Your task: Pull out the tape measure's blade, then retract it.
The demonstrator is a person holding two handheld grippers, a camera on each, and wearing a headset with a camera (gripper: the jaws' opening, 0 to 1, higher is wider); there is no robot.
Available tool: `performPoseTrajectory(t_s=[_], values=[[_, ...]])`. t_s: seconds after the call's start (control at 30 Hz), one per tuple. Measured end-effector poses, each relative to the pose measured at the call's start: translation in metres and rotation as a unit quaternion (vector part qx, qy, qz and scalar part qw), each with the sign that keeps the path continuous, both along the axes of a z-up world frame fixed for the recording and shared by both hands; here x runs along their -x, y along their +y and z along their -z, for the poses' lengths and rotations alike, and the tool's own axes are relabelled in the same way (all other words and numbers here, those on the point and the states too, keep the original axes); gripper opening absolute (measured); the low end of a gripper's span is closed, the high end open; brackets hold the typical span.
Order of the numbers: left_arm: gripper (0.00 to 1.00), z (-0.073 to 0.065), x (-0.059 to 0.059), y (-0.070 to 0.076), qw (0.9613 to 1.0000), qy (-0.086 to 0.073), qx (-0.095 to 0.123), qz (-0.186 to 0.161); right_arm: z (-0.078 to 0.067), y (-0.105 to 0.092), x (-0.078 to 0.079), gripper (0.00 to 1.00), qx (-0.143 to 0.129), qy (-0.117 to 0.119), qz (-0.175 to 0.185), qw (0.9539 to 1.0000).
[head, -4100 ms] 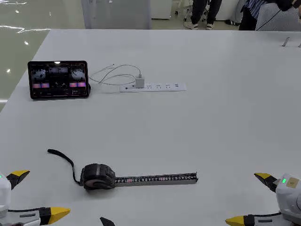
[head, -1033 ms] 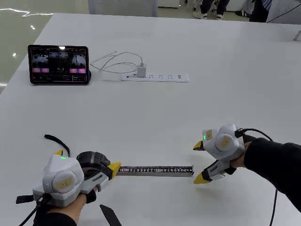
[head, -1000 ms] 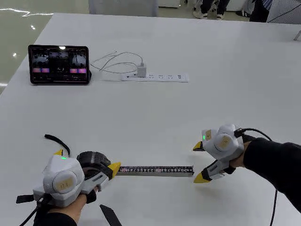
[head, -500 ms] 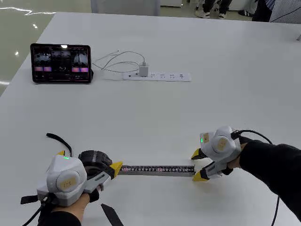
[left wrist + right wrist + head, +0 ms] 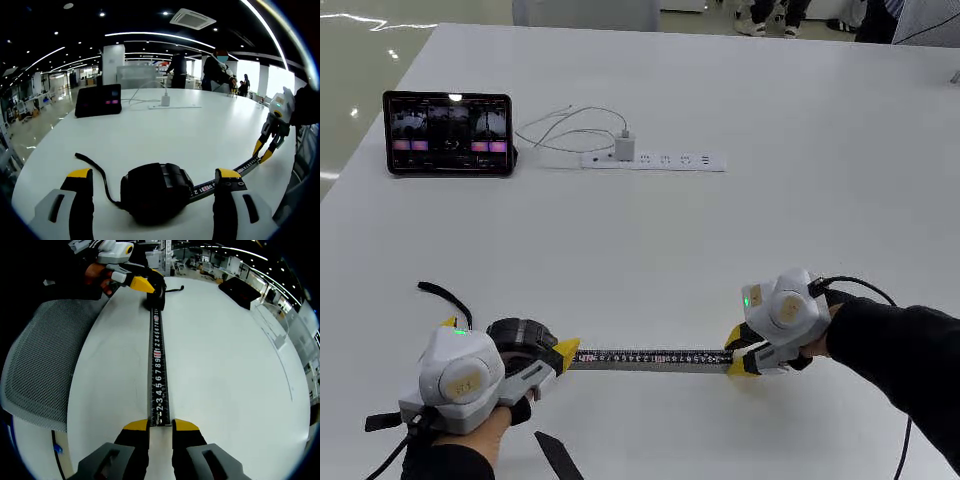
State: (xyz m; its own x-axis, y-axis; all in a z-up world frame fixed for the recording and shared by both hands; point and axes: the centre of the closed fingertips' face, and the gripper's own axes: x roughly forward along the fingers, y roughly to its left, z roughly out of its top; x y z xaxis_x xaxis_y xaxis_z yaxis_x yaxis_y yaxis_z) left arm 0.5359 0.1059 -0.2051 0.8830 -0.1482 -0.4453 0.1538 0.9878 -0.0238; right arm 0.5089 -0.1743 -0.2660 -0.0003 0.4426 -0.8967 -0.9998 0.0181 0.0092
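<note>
We had the left tool (image 5: 153,176) spread around the tape measure (image 5: 523,338) on the table (image 5: 720,230), our right tool (image 5: 160,425) pinching the tip of its blade (image 5: 650,357), drawn out flat between them.

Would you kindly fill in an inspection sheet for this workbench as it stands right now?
Surface: white tabletop, no spills seen.
Job's things: black tape measure case lying flat, grey numbered blade drawn out to the right, black wrist strap trailing behind.
Clutter: black tablet with lit screen; white power strip with a white charger.
Grippers: left gripper open, jaws either side of the case; right gripper shut on the blade's end.
Cables: white looped cable by the charger; black cable off the right gripper.
Surroundings: glossy floor, people beyond the table, grey mesh chair.
</note>
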Motion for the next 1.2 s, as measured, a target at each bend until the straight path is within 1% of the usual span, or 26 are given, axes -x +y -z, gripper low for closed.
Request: performPoseTrajectory(t_s=[0.1, 0.27, 0.33, 0.43, 0.5, 0.6, 0.7, 0.83, 0.9, 0.93, 1.03, 1.07, 1.1, 1.13, 1.2], values=[[0.98, 0.001, 0.000, 0.000, 1.0000, 0.001, 0.000, -0.001, 0.000, 0.000, 0.000, 0.12, 0.002, -0.005, -0.004, 1.0000], [0.94, 0.006, 0.000, 0.001, 1.0000, 0.006, 0.001, -0.004, 0.000, 0.001, 0.001, 0.11, 0.009, -0.004, 0.002, 1.0000], [0.91, 0.009, 0.000, 0.001, 0.9999, 0.011, 0.000, -0.006, 0.001, 0.001, 0.001, 0.11, 0.014, -0.001, 0.001, 0.9999], [0.87, 0.013, -0.001, 0.001, 0.9998, 0.015, 0.005, -0.010, 0.001, 0.001, 0.002, 0.10, 0.019, 0.010, 0.016, 0.9997], [0.83, 0.014, -0.002, 0.001, 0.9997, 0.018, 0.008, -0.013, 0.001, 0.001, 0.003, 0.10, 0.018, 0.005, 0.009, 0.9998], [0.75, 0.019, -0.001, 0.001, 0.9993, 0.029, 0.015, -0.017, 0.001, 0.000, 0.003, 0.10, 0.020, 0.007, 0.019, 0.9996], [0.70, 0.023, -0.002, 0.002, 0.9991, 0.035, 0.008, -0.022, 0.001, 0.001, 0.002, 0.10, 0.022, 0.014, 0.030, 0.9992], [0.68, 0.024, -0.003, 0.000, 0.9990, 0.038, 0.009, -0.021, 0.001, 0.001, 0.002, 0.10, 0.023, 0.019, 0.039, 0.9988], [0.68, 0.025, -0.003, 0.000, 0.9989, 0.040, 0.010, -0.022, 0.001, 0.001, 0.002, 0.10, 0.021, 0.016, 0.025, 0.9993], [0.67, 0.025, -0.002, -0.001, 0.9988, 0.042, 0.012, -0.022, 0.001, 0.000, 0.002, 0.10, 0.020, 0.017, 0.027, 0.9993], [0.64, 0.026, -0.001, -0.004, 0.9982, 0.051, 0.022, -0.023, 0.001, 0.001, 0.002, 0.09, 0.021, 0.019, 0.031, 0.9991], [0.64, 0.026, -0.002, -0.003, 0.9983, 0.051, 0.015, -0.023, 0.001, 0.001, 0.002, 0.09, 0.022, 0.019, 0.033, 0.9990], [0.63, 0.026, -0.002, -0.002, 0.9982, 0.053, 0.016, -0.023, 0.001, 0.000, 0.002, 0.09, 0.023, 0.019, 0.033, 0.9990], [0.63, 0.027, -0.002, -0.003, 0.9979, 0.059, 0.016, -0.021, 0.001, 0.001, 0.002, 0.09, 0.023, 0.018, 0.033, 0.9990], [0.62, 0.027, -0.001, -0.002, 0.9978, 0.063, 0.007, -0.016, 0.001, 0.001, 0.002, 0.09, 0.023, 0.019, 0.036, 0.9989]])
